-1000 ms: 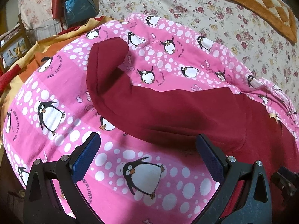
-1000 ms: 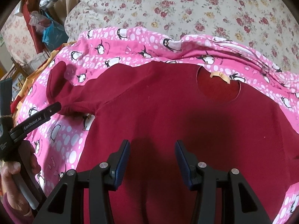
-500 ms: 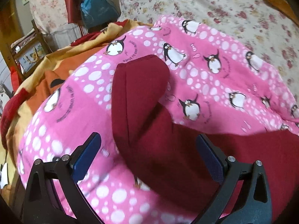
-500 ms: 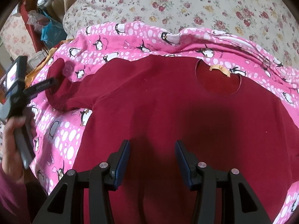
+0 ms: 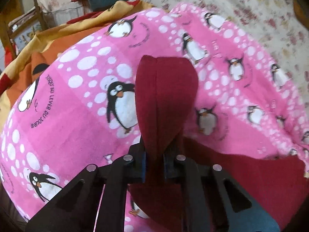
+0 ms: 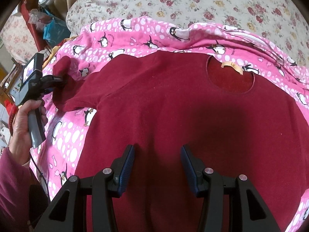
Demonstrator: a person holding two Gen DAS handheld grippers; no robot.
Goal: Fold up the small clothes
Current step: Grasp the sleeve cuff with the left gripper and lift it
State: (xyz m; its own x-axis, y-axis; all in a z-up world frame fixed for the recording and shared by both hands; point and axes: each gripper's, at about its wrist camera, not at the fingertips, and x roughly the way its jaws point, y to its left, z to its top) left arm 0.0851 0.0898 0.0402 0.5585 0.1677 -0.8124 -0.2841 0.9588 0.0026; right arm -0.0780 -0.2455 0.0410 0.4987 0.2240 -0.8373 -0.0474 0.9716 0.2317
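A dark red long-sleeved top [image 6: 173,106] lies flat on a pink penguin-print blanket [image 6: 67,135], neck hole with a tan label [image 6: 231,67] at the far right. My left gripper [image 5: 154,154] is shut on the top's left sleeve [image 5: 166,89], whose cuff end sticks out beyond the fingers. The left gripper also shows in the right wrist view [image 6: 56,81], at the sleeve end. My right gripper [image 6: 157,166] is open and empty, hovering over the top's lower body.
A floral bedspread [image 6: 193,3] lies beyond the blanket. An orange and yellow cloth [image 5: 48,44] hangs at the left edge. A blue bag [image 6: 54,31] and a wooden chair [image 5: 25,25] stand at the far left.
My left gripper moved up to the sleeve end and shut on it; it was open before. My right gripper has stayed open over the top's body.
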